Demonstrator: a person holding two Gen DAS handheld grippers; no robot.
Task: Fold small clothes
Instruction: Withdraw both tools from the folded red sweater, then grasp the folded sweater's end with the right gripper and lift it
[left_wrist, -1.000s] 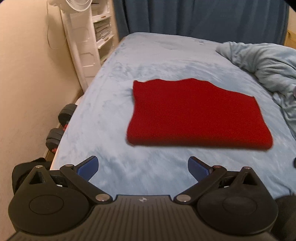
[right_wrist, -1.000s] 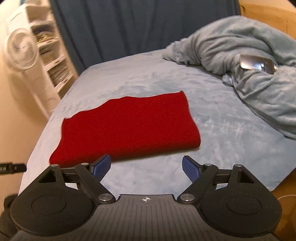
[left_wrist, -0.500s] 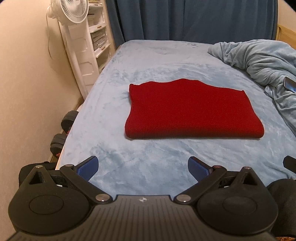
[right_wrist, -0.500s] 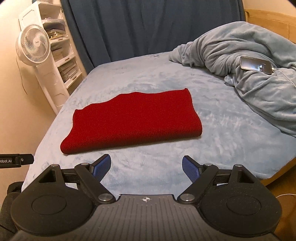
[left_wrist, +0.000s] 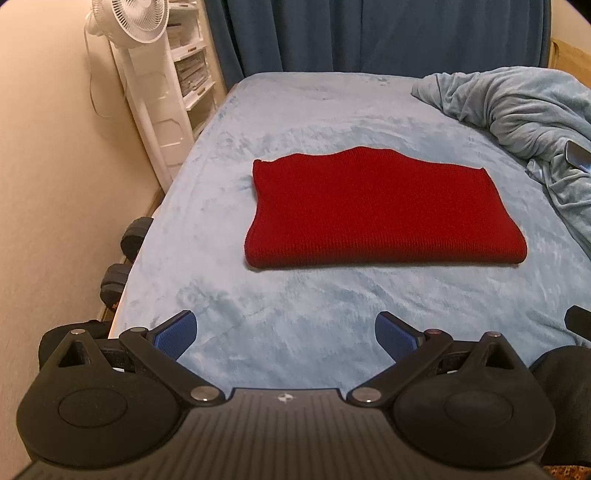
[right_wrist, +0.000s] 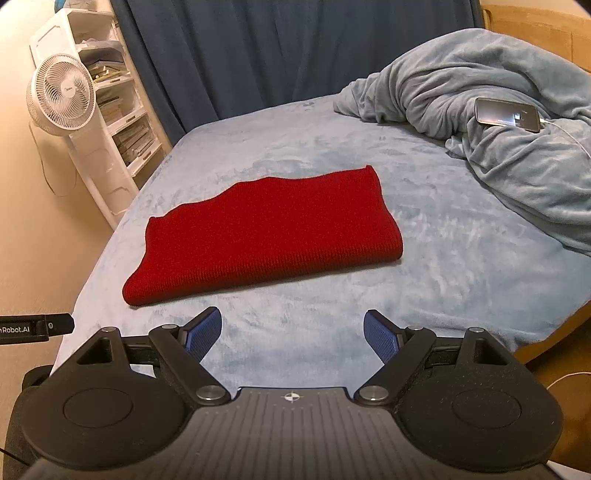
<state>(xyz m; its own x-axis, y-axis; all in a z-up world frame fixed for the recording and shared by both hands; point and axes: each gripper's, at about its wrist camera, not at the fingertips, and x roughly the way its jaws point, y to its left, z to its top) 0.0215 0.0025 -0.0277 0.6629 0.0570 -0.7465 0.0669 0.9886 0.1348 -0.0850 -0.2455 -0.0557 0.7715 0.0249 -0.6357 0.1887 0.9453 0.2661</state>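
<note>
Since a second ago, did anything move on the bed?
Only the views shifted a little: both cameras swung slightly, so the folded red knitted cloth sits differently in the picture. Nothing was grabbed or dropped. The left gripper and right gripper stayed open and empty, the cloth flat on the blue bed.

We see a folded knit garment in deep, plain red with a fine ribbed weave, lying on a plush bed cover of pale blue mottled with lighter brushed streaks. The crumpled fleece blanket is a greyer blue, and on it a flat phone shows a dark glossy face. A heavy curtain is plain navy. The pedestal fan and the plastic drawer tower are white, and the wall is warm beige. The left tongs and the right tongs are matte black with bright blue textured pads.
</note>
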